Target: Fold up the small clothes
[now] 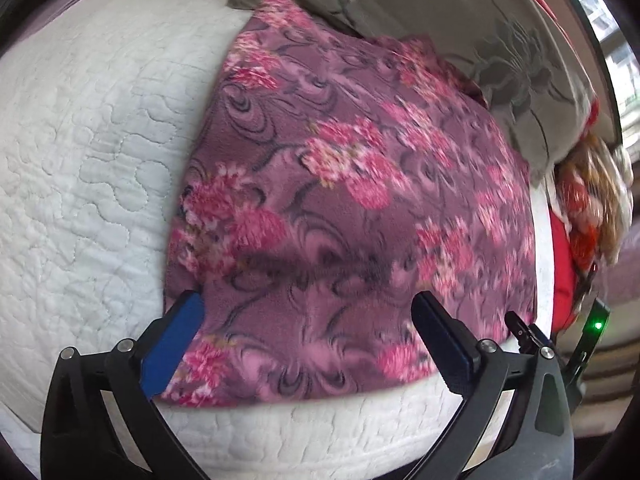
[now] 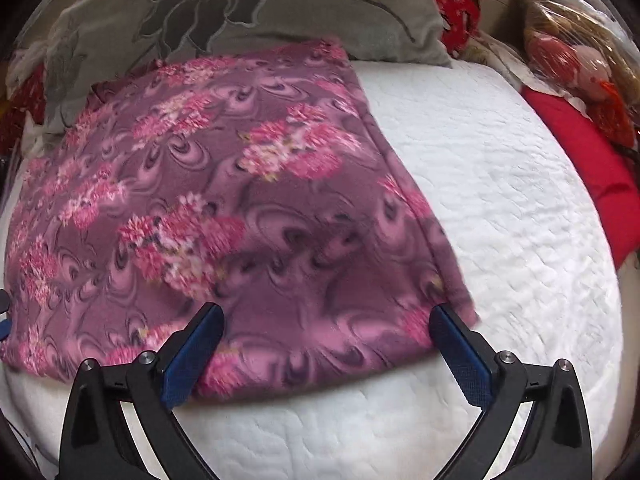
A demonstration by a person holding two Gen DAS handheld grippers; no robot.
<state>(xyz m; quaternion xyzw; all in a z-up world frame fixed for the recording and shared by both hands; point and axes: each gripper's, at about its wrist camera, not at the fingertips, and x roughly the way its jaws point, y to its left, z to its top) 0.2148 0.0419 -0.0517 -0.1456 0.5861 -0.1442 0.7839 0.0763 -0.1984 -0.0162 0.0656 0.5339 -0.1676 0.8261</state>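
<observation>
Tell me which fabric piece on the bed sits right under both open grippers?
The purple floral fleece, lying flat on the white quilt. The grey flower-print pillow and the red cloth lie farther off.

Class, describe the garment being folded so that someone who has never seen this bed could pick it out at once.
Start at the white quilted bedcover that fills most of the view. On it, in front of the grey pillow with a flower outline, lies the folded fleece garment. It alone is purple with bright pink blossoms and dark swirls; the fabrics at the bed's edge are red.

Fuzzy fleece garment, quilted bedcover
</observation>
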